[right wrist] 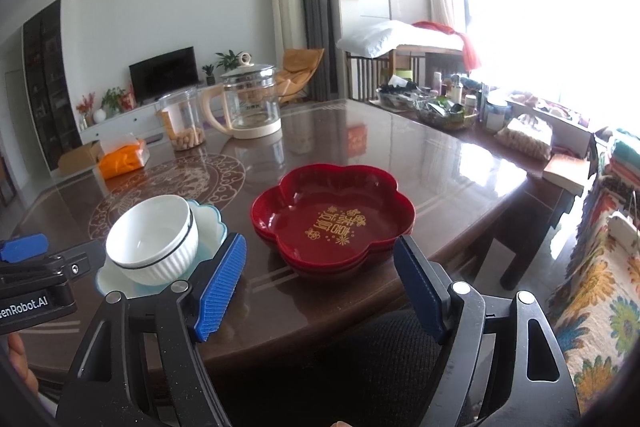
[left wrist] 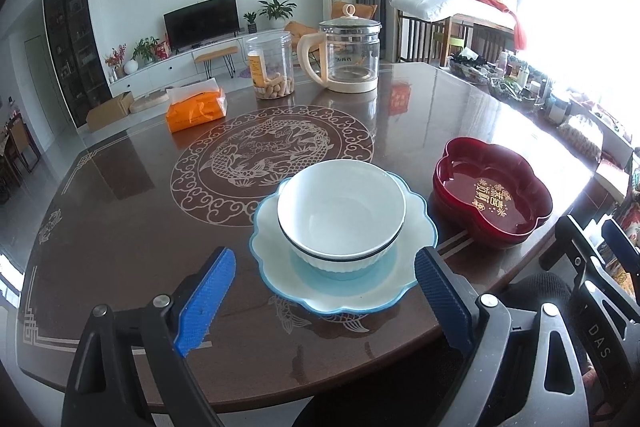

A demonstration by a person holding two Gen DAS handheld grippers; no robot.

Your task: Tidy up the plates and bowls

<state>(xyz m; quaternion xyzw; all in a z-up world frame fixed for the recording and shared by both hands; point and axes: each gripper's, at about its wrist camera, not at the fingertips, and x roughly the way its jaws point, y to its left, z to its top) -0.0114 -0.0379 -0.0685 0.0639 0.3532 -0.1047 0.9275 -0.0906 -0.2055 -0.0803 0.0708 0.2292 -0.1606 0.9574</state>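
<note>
Both grippers, left and right, gape wide and empty before white bowl on scalloped plate, beside red dishes.

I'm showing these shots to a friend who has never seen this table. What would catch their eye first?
Likely the red flower-shaped dish with gold lettering, near the table's front edge. Left of it, a white ribbed bowl sits on a scalloped, blue-rimmed plate. Both blue-padded tools, left tool and right tool, hover open and empty in front.
</note>
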